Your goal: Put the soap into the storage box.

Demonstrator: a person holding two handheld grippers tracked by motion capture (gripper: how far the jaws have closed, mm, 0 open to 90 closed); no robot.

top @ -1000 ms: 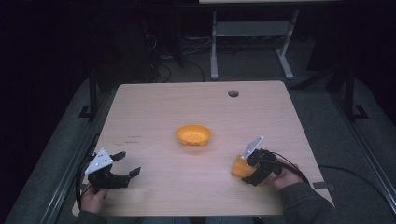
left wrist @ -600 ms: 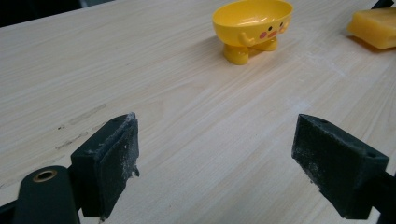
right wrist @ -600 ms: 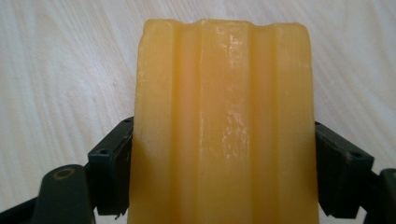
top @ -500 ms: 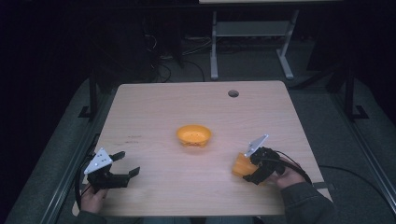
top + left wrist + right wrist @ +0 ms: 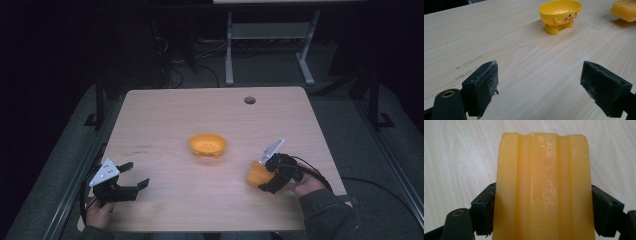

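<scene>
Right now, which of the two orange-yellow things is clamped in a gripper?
The ridged block, held between the right gripper's jaws. The footed bowl stands free at mid-table.

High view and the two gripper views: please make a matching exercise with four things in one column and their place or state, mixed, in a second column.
1. left claw
2. right claw
3. yellow bowl
4. round hole

a. shut on the orange block
b. stands at the middle of the table
c. open, nothing between its jaws
d. near the far edge of the table

Pairs: 1-c, 2-a, 3-b, 4-d
</scene>
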